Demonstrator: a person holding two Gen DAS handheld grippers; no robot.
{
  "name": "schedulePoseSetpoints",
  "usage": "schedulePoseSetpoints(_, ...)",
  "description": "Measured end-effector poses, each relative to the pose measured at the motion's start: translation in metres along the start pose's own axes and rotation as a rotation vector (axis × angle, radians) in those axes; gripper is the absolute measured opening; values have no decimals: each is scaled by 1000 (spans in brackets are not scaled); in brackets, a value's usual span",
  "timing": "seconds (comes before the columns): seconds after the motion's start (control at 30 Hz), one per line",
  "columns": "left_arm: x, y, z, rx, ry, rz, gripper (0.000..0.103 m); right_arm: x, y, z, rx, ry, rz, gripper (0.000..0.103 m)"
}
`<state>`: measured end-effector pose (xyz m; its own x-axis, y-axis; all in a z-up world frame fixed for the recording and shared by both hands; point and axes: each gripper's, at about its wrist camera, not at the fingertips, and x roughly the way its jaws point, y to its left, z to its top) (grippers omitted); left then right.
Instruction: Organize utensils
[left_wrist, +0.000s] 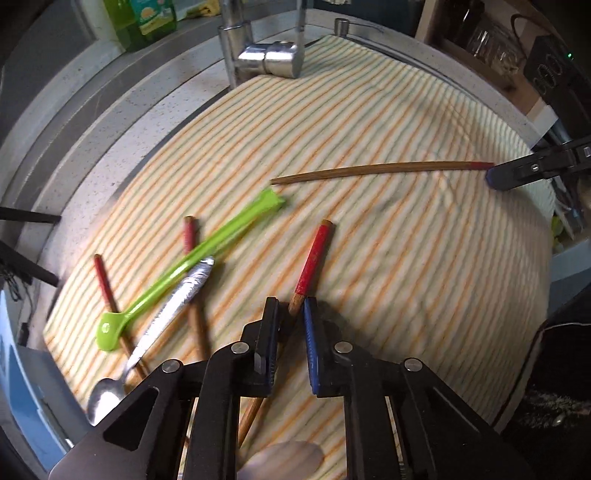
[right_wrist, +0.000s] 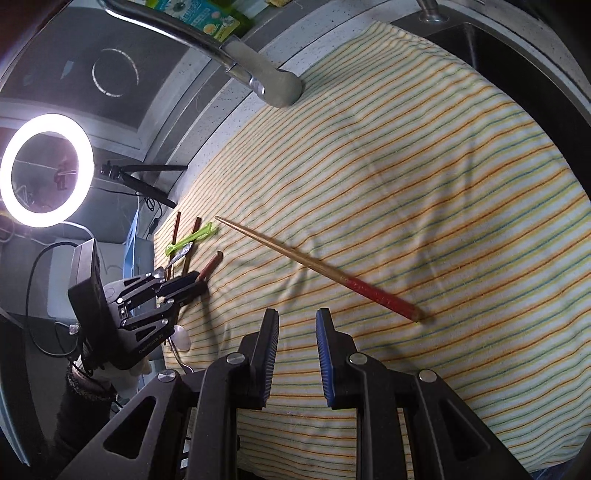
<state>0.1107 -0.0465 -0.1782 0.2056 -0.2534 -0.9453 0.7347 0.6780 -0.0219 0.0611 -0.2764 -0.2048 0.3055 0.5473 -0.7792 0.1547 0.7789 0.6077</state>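
Left tool (left_wrist: 291, 306) clamped on a chopstick (left_wrist: 312, 254) at the wood just below its red grip, long axis running away from the camera, red end pointing up the striped towel (left_wrist: 388, 122). Right tool (right_wrist: 297, 317) empty, jaws parted narrowly, hovering over the towel near a second chopstick (right_wrist: 317, 267) lying flat and diagonal, red end nearest the tool, thin tip toward a green spoon (left_wrist: 192, 262). Beside it a metal spoon (left_wrist: 166, 314) across two more chopsticks (left_wrist: 107, 284). Towel spread over the worktop (left_wrist: 122, 122).
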Motion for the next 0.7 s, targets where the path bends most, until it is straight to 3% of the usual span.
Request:
schedulePoseSetpoints(0.2, 3, -26, 7, 26, -21, -63, 11, 4, -14, -1, 52, -3, -15, 19)
schedulePoseSetpoints(0.4, 4, -49, 13, 53, -35, -105, 9, 11, -13, 12, 18, 2, -42, 19)
schedulePoseSetpoints(0.53, 4, -54, 13, 8, -36, -154, 9, 16, -8, 32, -40, -6, -76, 19)
schedulePoseSetpoints(0.7, -9, -46, 6, -46, -51, -140, 14, 19, 4, 47, -84, 9, -86, 19)
